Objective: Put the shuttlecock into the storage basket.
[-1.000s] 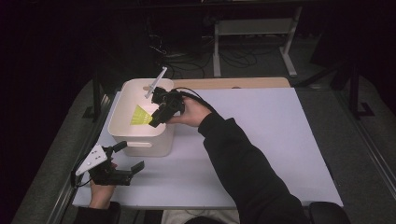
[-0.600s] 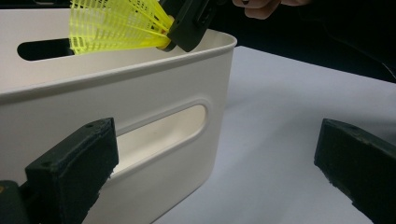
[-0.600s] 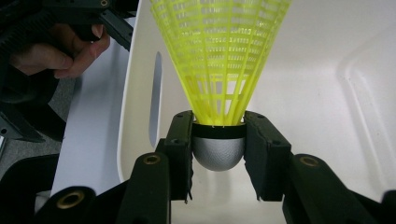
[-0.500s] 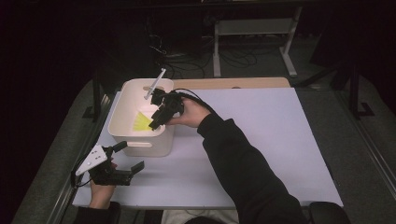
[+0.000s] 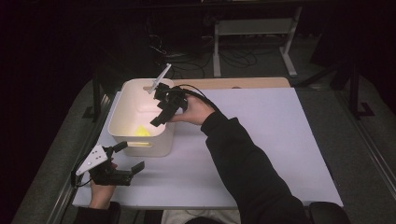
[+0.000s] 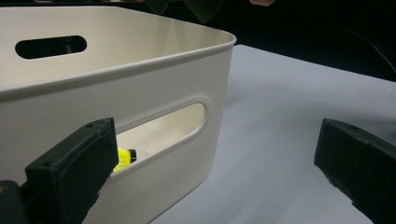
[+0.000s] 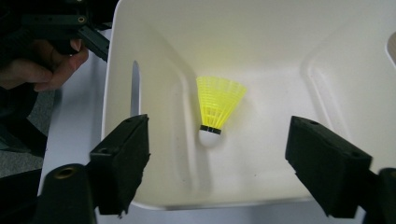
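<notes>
A yellow shuttlecock (image 7: 218,105) with a white cork lies on the floor of the white bin (image 7: 280,46), cork toward me. My right gripper (image 7: 217,136) hangs over the bin, and its jaws have just been opening with nothing between them. In the high view the right gripper (image 5: 157,121) points down into the bin (image 5: 144,145) above the shuttlecock (image 5: 141,131). My left gripper (image 5: 129,157) rests open on the table just in front of the bin. Its own view shows the left gripper (image 6: 215,154) facing the bin wall (image 6: 140,84), with the shuttlecock (image 6: 123,157) visible through the handle slot.
The bin stands at the left of a white tabletop (image 5: 261,135). A wooden strip (image 5: 233,82) runs along the far edge. A metal stand (image 5: 254,28) and cables are on the dark floor behind. The hand (image 7: 44,70) holding the left gripper shows beside the bin.
The right gripper's jaws have opened. The shuttlecock, held above the bin before, has dropped to the bin floor. The left gripper has not moved.
</notes>
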`<act>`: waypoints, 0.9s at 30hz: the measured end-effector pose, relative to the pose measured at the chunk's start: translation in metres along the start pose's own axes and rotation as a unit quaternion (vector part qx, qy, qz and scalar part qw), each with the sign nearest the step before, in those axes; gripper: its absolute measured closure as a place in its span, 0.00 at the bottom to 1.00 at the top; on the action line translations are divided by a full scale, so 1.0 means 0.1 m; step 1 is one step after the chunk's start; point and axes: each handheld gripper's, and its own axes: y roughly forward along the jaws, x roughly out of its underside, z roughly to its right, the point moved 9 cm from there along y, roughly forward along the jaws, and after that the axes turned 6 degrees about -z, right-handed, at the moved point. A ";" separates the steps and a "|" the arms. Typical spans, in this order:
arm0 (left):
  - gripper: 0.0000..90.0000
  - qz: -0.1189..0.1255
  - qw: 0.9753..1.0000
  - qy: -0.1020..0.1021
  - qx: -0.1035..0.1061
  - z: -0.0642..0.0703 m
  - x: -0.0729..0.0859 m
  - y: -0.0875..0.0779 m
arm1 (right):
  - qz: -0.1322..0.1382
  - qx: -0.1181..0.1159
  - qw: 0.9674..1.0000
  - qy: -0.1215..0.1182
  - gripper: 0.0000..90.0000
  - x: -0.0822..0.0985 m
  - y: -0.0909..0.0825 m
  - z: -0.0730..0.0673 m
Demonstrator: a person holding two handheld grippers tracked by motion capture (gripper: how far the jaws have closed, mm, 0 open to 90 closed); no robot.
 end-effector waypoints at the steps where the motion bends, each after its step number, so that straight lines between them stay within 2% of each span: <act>1: 0.00 0.000 1.000 0.000 0.000 0.00 0.00 0.00 | 0.001 0.002 1.000 0.001 0.19 0.00 -0.01 0.00; 3: 0.00 0.000 1.000 -0.001 0.001 0.00 0.00 0.00 | 0.002 0.004 1.000 0.002 0.15 0.00 -0.03 0.00; 7: 0.00 0.000 1.000 -0.001 0.001 0.00 0.00 0.00 | 0.004 0.005 1.000 -0.001 0.14 0.01 -0.07 -0.02; 10: 0.00 0.000 1.000 -0.001 0.002 0.01 0.00 0.00 | 0.017 0.005 1.000 -0.008 0.10 0.02 -0.11 -0.04; 16: 0.00 -0.001 1.000 -0.001 0.002 0.00 0.00 0.00 | 0.034 0.021 0.999 0.000 0.00 0.04 -0.23 -0.01; 21: 0.00 0.000 1.000 -0.001 0.002 0.00 0.00 0.00 | 0.041 0.036 0.999 0.007 0.00 0.09 -0.31 0.02; 27: 0.00 0.001 1.000 -0.001 0.002 0.01 0.00 0.01 | 0.049 0.041 0.998 0.014 0.00 0.17 -0.40 0.05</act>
